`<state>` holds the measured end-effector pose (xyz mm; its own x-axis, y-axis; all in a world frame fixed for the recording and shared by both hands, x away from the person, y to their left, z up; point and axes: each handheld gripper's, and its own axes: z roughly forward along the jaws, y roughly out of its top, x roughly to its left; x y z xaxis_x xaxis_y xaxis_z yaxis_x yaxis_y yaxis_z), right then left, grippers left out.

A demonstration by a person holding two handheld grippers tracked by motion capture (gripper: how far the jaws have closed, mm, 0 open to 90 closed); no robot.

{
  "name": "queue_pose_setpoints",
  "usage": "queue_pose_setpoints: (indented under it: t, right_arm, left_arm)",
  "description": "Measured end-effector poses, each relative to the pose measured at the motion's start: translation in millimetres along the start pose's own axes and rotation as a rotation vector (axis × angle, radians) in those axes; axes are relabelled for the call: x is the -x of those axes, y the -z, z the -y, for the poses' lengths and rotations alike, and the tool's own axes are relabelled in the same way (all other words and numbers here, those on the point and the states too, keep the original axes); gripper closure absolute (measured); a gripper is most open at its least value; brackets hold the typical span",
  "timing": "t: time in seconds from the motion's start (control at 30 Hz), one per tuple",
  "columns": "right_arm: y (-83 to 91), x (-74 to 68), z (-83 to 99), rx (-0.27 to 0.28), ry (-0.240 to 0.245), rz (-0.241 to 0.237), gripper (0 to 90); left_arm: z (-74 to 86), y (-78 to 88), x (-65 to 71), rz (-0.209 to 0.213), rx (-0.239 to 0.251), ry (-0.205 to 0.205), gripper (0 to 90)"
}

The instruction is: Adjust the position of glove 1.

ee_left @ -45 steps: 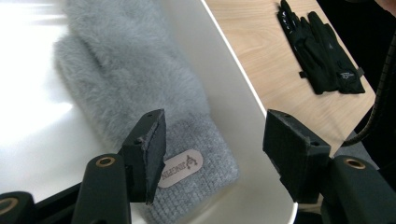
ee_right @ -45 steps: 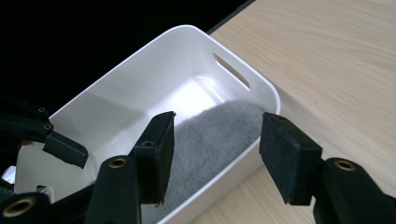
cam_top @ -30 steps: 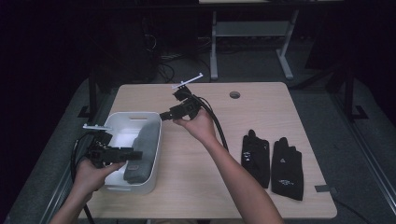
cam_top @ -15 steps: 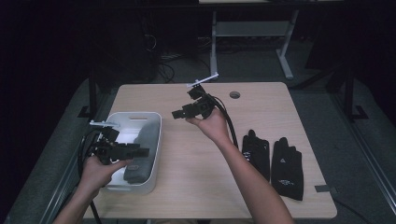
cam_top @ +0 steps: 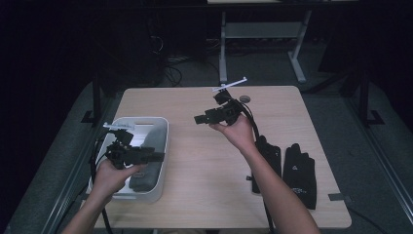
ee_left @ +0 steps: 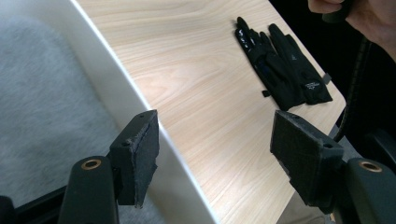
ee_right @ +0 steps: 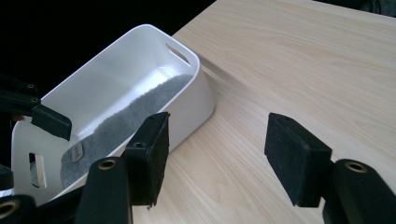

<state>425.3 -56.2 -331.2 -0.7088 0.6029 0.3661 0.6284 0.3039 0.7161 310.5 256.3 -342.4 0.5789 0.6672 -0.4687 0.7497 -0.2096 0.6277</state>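
Observation:
A white bin [cam_top: 163, 127] stands at the table's left with a grey cloth [cam_top: 145, 176] lying in it. My left gripper [cam_top: 159, 156] hovers over the bin's right wall [ee_left: 116, 93], jaws open and just widened, with only the rim below them. The grey cloth [ee_left: 42, 93] lies to its left. My right gripper [cam_top: 198, 119] is held above the table's middle, pointing left toward the bin [ee_right: 196, 98], open and empty. Two black gloves [cam_top: 267, 156] [cam_top: 299, 170] lie flat at the right, the pair of gloves [ee_left: 285, 70] showing beyond the left jaws.
A small round disc [cam_top: 245, 99] lies near the table's far edge. A strip of tape [cam_top: 338, 197] sits at the right front corner. Bare wood [cam_top: 204, 185] spreads between bin and gloves. A desk frame [cam_top: 224, 48] stands behind.
My right gripper has moved to the right, away from the bin toward the table's middle. My left gripper has shifted a little right over the bin's wall.

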Motion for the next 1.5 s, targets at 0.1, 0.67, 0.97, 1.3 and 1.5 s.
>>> queue_pose_setpoints:
  t: [0.1,0.67,0.97,1.3,1.5]
  right_arm:
    - [6.5,4.6,4.5,0.005,-0.004,0.005,39.5]
    - [40.4,26.8,28.2,0.018,-0.041,0.034,39.0]
    - [50.8,33.9,42.1,0.014,-0.052,0.033,39.0]
    - [60.2,41.0,56.2,0.008,-0.061,0.036,39.0]
    - [69.2,47.0,66.9,0.004,-0.071,0.048,39.0]
  left_arm:
    - [-2.6,-3.2,3.4,0.006,0.001,-0.008,32.2]
    - [-13.9,-24.8,22.2,0.040,-0.021,-0.040,32.1]
    - [-15.7,-32.6,29.1,0.034,-0.017,-0.053,32.2]
    - [-16.9,-43.2,38.0,0.053,-0.037,-0.075,32.2]
    - [-18.3,-52.4,43.8,0.072,-0.044,-0.085,32.1]
